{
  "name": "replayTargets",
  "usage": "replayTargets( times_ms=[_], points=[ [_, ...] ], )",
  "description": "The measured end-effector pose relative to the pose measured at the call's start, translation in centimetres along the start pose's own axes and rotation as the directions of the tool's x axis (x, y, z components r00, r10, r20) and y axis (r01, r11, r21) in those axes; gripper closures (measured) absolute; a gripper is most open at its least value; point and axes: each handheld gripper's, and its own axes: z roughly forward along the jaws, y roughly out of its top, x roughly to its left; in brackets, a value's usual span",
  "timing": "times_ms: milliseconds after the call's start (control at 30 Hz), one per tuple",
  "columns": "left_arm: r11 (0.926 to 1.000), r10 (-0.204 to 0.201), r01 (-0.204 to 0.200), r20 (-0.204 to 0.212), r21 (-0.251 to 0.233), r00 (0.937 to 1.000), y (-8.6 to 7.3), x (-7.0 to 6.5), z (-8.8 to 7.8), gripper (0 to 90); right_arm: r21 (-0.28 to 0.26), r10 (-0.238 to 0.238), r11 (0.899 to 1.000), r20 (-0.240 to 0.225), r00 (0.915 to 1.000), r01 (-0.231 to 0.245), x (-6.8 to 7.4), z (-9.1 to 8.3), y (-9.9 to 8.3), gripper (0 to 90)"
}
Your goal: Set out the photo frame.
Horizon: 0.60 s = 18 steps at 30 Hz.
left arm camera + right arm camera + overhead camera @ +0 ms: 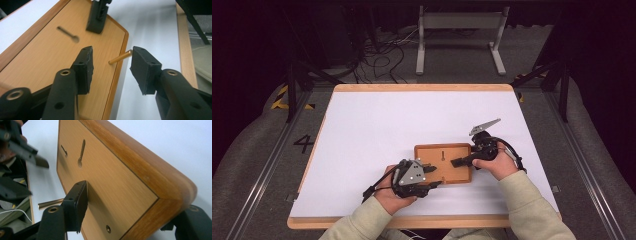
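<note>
The wooden board (443,163) lies flat on the white table (377,130), near its front edge, and I see a keyhole slot (68,33) cut in its face; a thin brass pin (120,57) sticks out of its side edge; my right gripper (460,162) is clamped on the board's right corner, one jaw on the face and the other under the edge; my left gripper (111,66) has its jaws parted around the pin, pads (85,67) clear of it.
</note>
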Motion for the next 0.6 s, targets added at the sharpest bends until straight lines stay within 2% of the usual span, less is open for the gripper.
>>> replayTargets(
  times_ms=[100,133,200,233,267,333,400,500,600],
  points=[
    [0.9998,-0.022,0.022,-0.009,-0.003,0.9997,-0.2,0.3,-0.7,49.4,0.006,-0.033,0.999,0.005,0.9995,0.033,0.4,-0.3,0.0,40.2],
    [0.9991,-0.040,0.040,-0.021,-0.017,0.9990,-0.4,0.7,-1.4,49.0,0.010,-0.055,0.998,0.010,0.9984,0.055,0.5,-0.4,0.0,40.6],
    [0.9980,-0.057,0.056,-0.048,-0.031,0.9972,-0.7,1.0,-1.9,48.7,0.017,-0.088,0.996,0.023,0.9959,0.087,0.9,-0.6,0.0,40.9],
    [0.9980,-0.057,0.056,-0.048,-0.031,0.9972,-0.7,1.0,-1.9,48.4,0.020,-0.109,0.994,0.029,0.9936,0.109,1.1,-0.7,0.0,41.2],
    [0.9973,-0.065,0.063,-0.069,-0.039,0.9955,-0.8,1.2,-2.2,47.7,0.024,-0.131,0.991,0.037,0.9906,0.130,1.4,-0.8,0.0,41.6],
    [0.9953,-0.086,0.082,-0.089,-0.052,0.9922,-0.9,1.6,-2.6,47.4,0.028,-0.147,0.989,0.041,0.9882,0.146,1.5,-0.9,0.0,42.0],
    [0.9936,-0.097,0.091,-0.092,-0.067,0.9910,-1.1,2.0,-3.1,47.8,0.041,-0.189,0.982,0.057,0.9804,0.186,2.0,-1.2,-0.1,42.9],
    [0.9902,-0.117,0.109,-0.093,-0.087,0.9887,-1.3,2.2,-3.8,48.0,0.061,-0.221,0.974,0.070,0.9728,0.217,2.5,-1.4,-0.3,44.0],
    [0.9873,-0.131,0.120,-0.102,-0.104,0.9861,-1.6,2.6,-4.6,46.8,0.072,-0.274,0.961,0.082,0.9584,0.268,3.1,-1.7,-0.4,45.6]
  ],
)
